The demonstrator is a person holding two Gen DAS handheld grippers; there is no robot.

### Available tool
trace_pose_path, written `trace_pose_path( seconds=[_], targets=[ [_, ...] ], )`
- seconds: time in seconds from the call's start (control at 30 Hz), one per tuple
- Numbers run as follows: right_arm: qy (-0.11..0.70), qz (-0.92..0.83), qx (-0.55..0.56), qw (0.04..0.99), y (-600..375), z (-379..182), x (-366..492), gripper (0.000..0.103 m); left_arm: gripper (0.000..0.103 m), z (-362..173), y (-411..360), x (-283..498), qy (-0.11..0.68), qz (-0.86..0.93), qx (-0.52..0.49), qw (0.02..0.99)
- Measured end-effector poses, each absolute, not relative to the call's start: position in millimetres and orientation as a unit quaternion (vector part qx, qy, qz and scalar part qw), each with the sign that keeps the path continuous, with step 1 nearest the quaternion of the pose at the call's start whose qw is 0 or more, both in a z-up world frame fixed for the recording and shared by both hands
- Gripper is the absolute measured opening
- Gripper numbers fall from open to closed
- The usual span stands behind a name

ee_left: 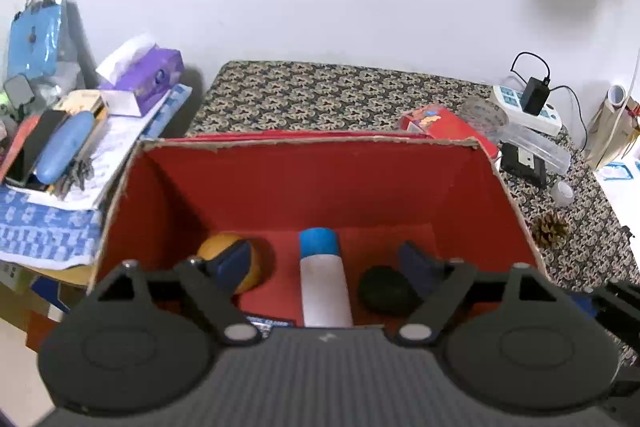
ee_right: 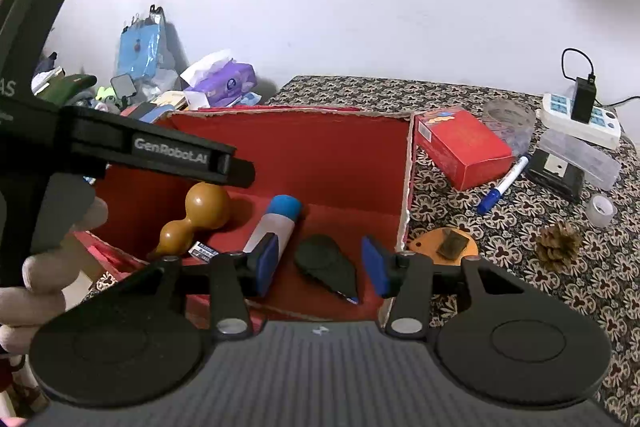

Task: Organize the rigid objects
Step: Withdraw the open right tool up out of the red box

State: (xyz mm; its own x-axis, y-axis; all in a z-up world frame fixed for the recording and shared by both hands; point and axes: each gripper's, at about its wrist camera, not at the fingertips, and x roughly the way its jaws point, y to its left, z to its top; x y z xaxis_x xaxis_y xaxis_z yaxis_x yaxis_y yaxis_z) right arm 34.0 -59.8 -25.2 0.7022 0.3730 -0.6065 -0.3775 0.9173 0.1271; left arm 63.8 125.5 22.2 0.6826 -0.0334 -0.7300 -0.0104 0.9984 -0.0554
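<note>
Partly done, I'd say. Three things already lie in the red box (ee_right: 352,147): a tan gourd (ee_right: 200,219) on the left, a white bottle with blue cap (ee_right: 276,223) lying flat mid-floor, and a black flat item (ee_right: 326,263) to its right.

Left to sort, out on the patterned counter (ee_right: 500,239): blue marker (ee_right: 502,187), small red carton (ee_right: 464,147), pinecone (ee_right: 558,247), orange disc with a dark piece on it (ee_right: 444,247) just beside the box wall, tape roll (ee_right: 508,119), and a small clear cup (ee_right: 600,211).

My left fingers (ee_left: 324,261) are spread wide and released over the box, nothing pinched; the bottle lies under the gap. My right fingers (ee_right: 322,265) are part-open, gripping nothing, with the black item seen between them on the box floor.

The bottle looks hard, smooth plastic, likely to roll.
</note>
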Motion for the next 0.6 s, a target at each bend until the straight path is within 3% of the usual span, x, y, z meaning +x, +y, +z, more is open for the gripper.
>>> trace_pose_path(
  seconds=[0.33, 0.6],
  targets=[
    [0.321, 0.19, -0.001, 0.928, -62.8, -20.8, 18.7, 0.033, 0.102, 35.1, 118.7, 44.2, 0.378, 0.02, 0.012, 0.925],
    [0.316, 0.189, 0.013, 0.93, -64.6, -17.7, 8.3, 0.033, 0.102, 41.9, 122.8, 32.0, 0.38, 0.036, 0.011, 0.924]
  ],
)
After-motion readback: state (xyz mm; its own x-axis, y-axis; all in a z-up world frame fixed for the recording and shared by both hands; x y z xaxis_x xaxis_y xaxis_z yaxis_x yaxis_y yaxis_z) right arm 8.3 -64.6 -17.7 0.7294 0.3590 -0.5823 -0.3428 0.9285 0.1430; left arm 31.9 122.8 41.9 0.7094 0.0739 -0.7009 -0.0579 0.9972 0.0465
